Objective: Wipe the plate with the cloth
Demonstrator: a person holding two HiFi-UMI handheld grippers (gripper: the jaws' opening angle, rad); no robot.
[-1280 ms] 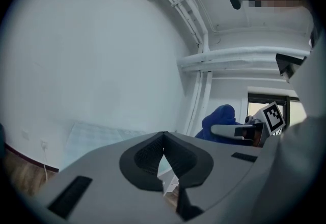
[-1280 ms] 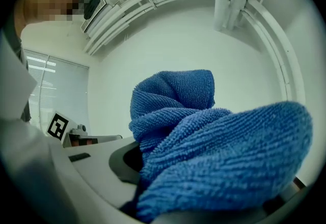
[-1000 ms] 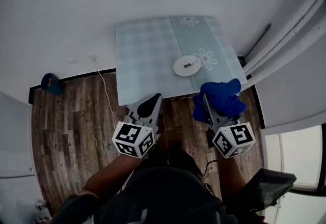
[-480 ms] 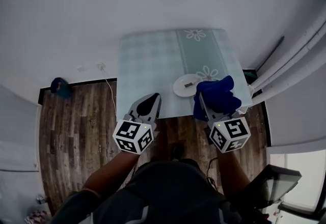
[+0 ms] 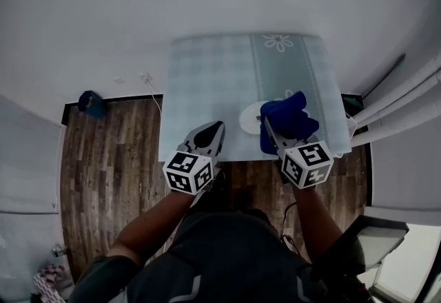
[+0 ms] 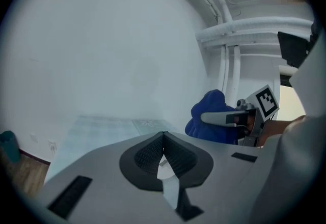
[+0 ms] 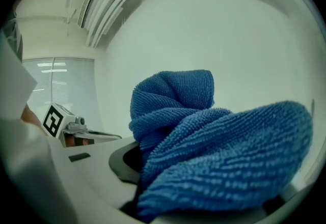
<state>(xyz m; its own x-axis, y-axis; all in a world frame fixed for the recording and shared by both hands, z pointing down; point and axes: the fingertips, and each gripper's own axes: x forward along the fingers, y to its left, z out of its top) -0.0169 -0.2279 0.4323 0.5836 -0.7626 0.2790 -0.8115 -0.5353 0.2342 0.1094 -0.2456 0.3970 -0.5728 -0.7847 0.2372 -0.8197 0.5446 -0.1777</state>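
Holding the cloth (image 5: 288, 118), pinched in the right hand-held gripper (image 5: 266, 121), over the plate (image 5: 248, 120) on the surface (image 5: 207, 81); left hand-held gripper (image 5: 219, 127) pressed together, empty. Next, likely: lower onto plate and rub

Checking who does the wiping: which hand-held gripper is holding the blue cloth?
The right hand-held gripper: its jaws are shut on the blue cloth. The left hand-held gripper is shut, empty.
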